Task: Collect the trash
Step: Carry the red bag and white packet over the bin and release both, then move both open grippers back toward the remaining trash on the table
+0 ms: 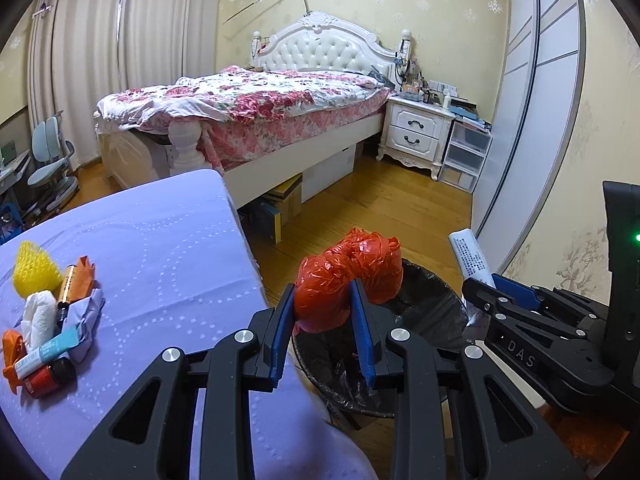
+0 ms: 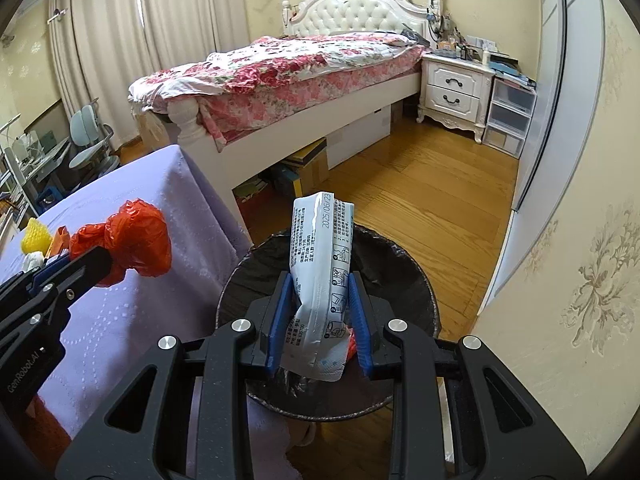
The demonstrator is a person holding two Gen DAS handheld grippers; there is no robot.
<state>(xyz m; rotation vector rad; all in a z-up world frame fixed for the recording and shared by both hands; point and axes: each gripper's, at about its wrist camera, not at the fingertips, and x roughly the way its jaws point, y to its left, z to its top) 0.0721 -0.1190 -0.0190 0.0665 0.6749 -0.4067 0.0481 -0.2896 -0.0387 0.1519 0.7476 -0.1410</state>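
Over the bin: I hold both loads above the black-lined bin [image 2: 328, 396], which stands on the floor beside the bench [image 1: 160, 240].
Left tongs: my left tongs [image 1: 324, 332] are clamped on a crumpled red plastic bag [image 1: 348, 276], near the bin's rim on the bench side.
Right tongs: my right tongs [image 2: 318, 320] are clamped on a white printed packet [image 2: 320, 272], upright over the bin's mouth.
Handling, bag: I judge it light, soft and springy; film of this kind is slippery, so a grip across the bunched middle is soundest. It may cling to a pad on release.
Handling, packet: light, flexible, glossy. I have it by the lower half; it bends at the pinch and should fall freely.
Left to collect: a heap on the bench: yellow foam net [image 1: 30, 268], white tissue [image 1: 40, 316], an orange wrapper [image 1: 82, 280], a small tube [image 1: 46, 354], a red-labelled bottle [image 1: 50, 376].
Surface: the bench wears a lilac cloth, soft and draped over the edge; it could ruck under the tongs.
Room: bedroom, wooden floor [image 1: 380, 204], bed [image 1: 248, 104] and nightstand [image 1: 416, 132] well apart from the bin.
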